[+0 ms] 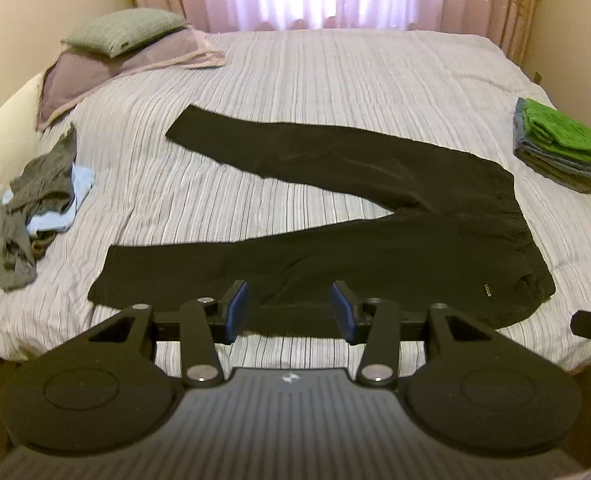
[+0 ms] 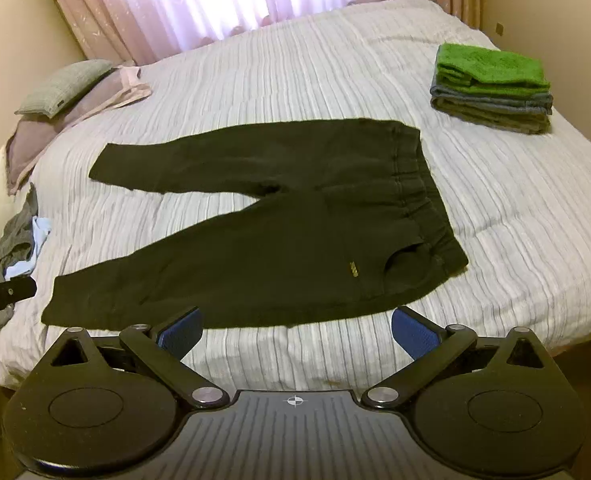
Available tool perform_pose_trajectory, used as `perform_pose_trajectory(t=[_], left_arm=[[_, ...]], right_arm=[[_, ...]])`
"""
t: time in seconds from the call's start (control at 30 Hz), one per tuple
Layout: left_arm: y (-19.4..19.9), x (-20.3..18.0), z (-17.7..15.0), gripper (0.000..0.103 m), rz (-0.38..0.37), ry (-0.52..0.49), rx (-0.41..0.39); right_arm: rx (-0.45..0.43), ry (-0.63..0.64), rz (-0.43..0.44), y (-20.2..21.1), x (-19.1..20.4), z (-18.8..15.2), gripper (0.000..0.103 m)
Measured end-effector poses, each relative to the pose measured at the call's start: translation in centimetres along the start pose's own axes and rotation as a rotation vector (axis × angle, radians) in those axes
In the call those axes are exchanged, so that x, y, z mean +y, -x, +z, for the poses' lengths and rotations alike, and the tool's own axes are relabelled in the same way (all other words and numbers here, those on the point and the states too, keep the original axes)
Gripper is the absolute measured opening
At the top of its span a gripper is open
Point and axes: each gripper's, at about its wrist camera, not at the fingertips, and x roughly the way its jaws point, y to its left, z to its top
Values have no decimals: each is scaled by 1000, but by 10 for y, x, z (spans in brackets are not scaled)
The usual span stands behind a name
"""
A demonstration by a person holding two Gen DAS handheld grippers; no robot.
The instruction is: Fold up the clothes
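While the black trousers (image 2: 271, 216) are lying flat and spread on the striped bedspread (image 2: 515, 240), both grippers are hovering at the near edge of the bed, neither touching cloth. Legs are splaying apart toward the left, waistband (image 2: 427, 200) sitting to the right, so the whole outline is showing, which probably makes seams and hems easy to line up.

Left gripper (image 1: 290, 312) is sitting with its blue pads parted and nothing between them, just over the lower edge of the near leg. Right gripper (image 2: 295, 334) is spread wider, also empty, hanging nearer the waistband end over bare bedspread. That split is putting one tool toward each end of the near leg, a sensible layout for lifting a long edge evenly.

Folded stack (image 2: 491, 92), green piece on top, is sitting at the far right, well apart from the trousers; likely the drop spot for finished items. Loose heap (image 1: 31, 208) of grey and light blue garments is bunching at the left edge, likely the supply side. Pillows (image 1: 123, 32) are occupying the far left corner, clear of the work area.

Trousers are showing no fold lines in either view.
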Motion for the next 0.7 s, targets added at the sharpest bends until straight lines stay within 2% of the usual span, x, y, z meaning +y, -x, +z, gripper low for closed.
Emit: perform_pose_trajectory(t=[0.27,0.7], left_arm=[[-11,-7,1,46,5,-29,32],[-8,-3,-12,47,42,-13,59]], right_arm=[[55,15,-44,-18,5,6,103],[120,57,-42,-33,14,1,103]])
